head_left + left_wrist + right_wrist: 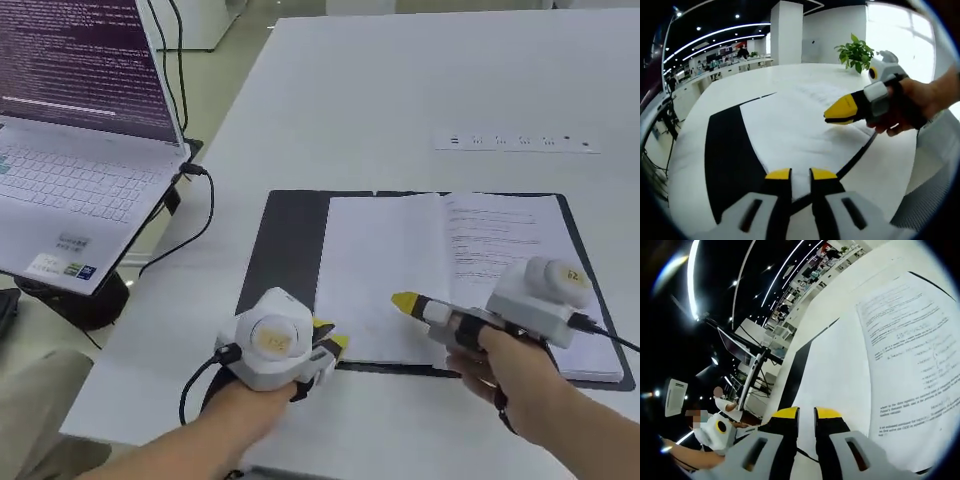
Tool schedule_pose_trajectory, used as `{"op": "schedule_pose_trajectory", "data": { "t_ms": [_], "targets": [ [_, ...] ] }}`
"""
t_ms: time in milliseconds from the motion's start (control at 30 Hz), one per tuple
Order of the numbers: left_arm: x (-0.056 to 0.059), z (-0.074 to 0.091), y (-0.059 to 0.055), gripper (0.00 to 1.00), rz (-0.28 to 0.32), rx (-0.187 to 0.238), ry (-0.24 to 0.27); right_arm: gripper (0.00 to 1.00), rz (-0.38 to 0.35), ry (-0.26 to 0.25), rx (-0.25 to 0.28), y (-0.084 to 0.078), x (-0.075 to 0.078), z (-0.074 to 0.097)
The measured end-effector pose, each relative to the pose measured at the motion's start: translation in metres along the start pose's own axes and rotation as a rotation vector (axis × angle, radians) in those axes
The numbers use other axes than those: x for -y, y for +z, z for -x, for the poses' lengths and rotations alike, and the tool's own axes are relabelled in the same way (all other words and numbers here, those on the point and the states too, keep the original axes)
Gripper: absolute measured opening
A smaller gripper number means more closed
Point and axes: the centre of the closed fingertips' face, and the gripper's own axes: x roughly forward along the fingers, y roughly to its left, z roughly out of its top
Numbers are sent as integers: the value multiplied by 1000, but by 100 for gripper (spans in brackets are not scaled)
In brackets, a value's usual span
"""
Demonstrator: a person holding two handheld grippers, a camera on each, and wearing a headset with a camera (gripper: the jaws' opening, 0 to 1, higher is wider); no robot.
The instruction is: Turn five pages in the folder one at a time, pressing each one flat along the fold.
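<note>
1. The folder (288,245) lies open and flat on the white table (400,90).
2. Its matte black cover looks stiff. The blank page (380,260) and printed page (500,235) look thin, light and floppy, so they would likely crease easily.
3. A free outer corner seems the best hold.
4. The left gripper (330,342), at the folder's near edge, and the right gripper (404,302), over the blank page, are both pinched closed and empty.

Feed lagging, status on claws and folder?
Left claw shut, at near edge of open black folder. Right claw shut, over its blank white page. White laptop apart, left.
</note>
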Motion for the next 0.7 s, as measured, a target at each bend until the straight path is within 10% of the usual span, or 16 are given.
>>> {"op": "schedule_pose_trajectory", "data": {
  "t_ms": [100,700],
  "targets": [
    [-3,0,-17,13,-19,-47,17,10,0,-5,-4,4,5,0],
    [-6,1,-14,14,-37,36,22,0,-175,-32,36,66,46,-25]
  ]
}}
